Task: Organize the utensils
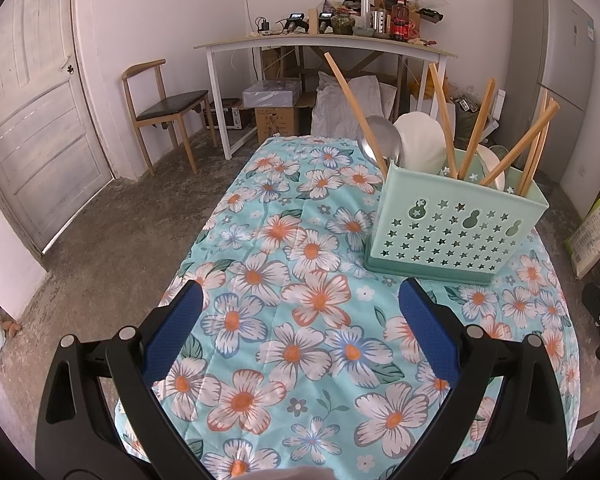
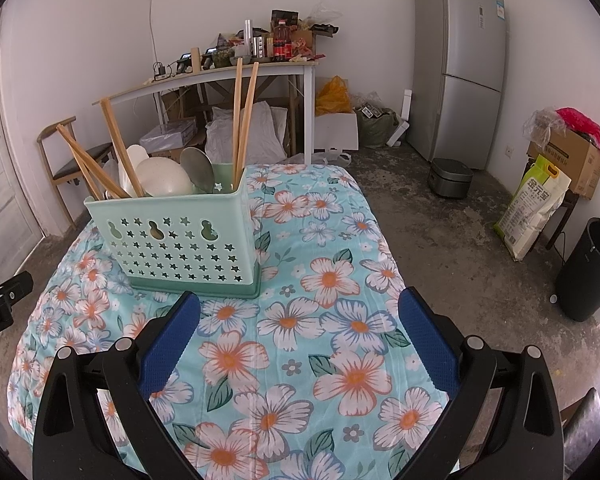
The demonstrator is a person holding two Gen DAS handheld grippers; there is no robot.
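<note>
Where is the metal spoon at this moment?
The metal spoon stands bowl-up inside the green utensil holder on the floral tablecloth, beside a white spoon and wooden chopsticks; in the left wrist view it is at the holder's left end.

My left gripper [image 1: 300, 320] hangs with its jaws spread wide and nothing between them. The blue pads [image 1: 172, 332] face each other across the gap, each set on a black arm with two round pivot pins showing near the knuckle. The jaws point forward and slightly down.

My right gripper [image 2: 300, 320] holds the same pose: jaws wide apart, empty, blue pads [image 2: 428, 332] turned inward, black arms angling out to either side. Off beyond its left jaw, at the edge of the right wrist view, a black part of my left gripper shows.
</note>
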